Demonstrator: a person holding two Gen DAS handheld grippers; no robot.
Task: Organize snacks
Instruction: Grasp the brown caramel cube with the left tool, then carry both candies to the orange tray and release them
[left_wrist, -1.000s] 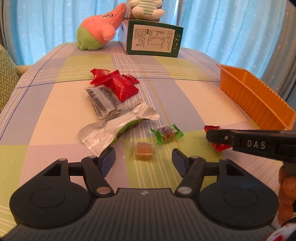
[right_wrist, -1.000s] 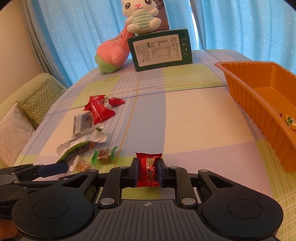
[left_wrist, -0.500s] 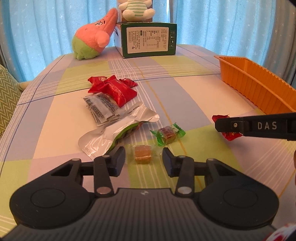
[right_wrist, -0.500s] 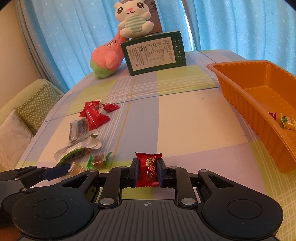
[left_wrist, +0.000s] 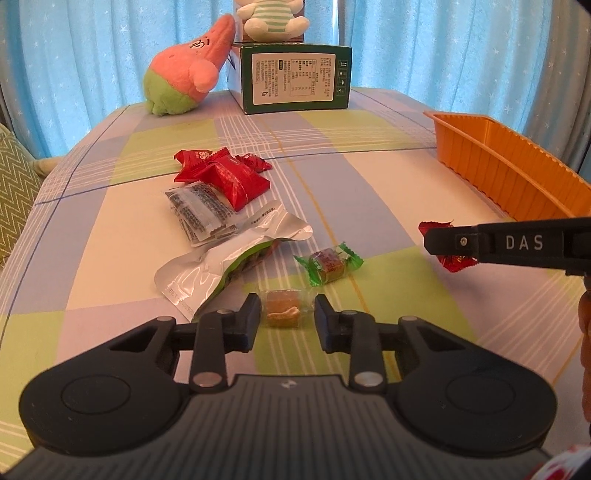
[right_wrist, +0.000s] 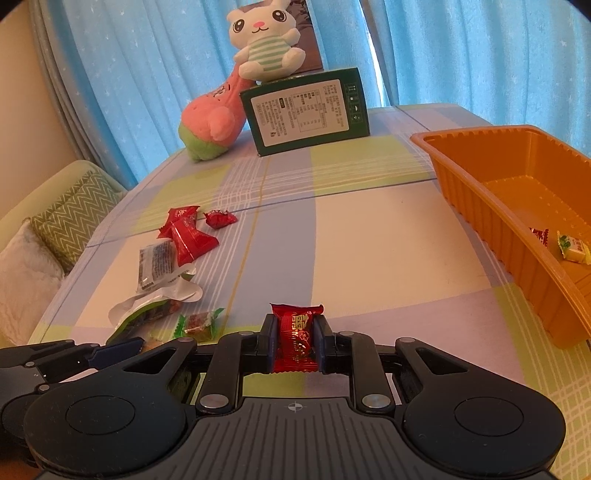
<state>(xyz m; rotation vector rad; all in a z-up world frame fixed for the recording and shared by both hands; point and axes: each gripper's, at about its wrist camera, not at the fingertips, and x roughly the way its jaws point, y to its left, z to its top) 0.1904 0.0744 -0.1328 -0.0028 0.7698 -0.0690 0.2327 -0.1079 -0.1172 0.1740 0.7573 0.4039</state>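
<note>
Right gripper (right_wrist: 295, 341) at lower centre, pinching red wrapped candy (right_wrist: 296, 339). Left gripper (left_wrist: 283, 319) spread around clear-wrapped brown candy (left_wrist: 282, 313), lower centre. Orange tray (right_wrist: 480, 206) at right edge, holding two candies.

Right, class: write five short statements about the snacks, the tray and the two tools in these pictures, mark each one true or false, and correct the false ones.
1. The right tool is shut on a red foil-wrapped candy. True.
2. The ribbed orange plastic tray holds nothing. False: a yellow-wrapped sweet and a red-and-white wrapper lie inside.
3. The left tool is clamped on the clear-wrapped brown candy. False: its fingers stand apart either side of it.
4. The white striped plush bunny sits on top of the dark green cardboard box. True.
5. The green-wrapped brown candy is in the tray. False: it lies on the checked tablecloth.
</note>
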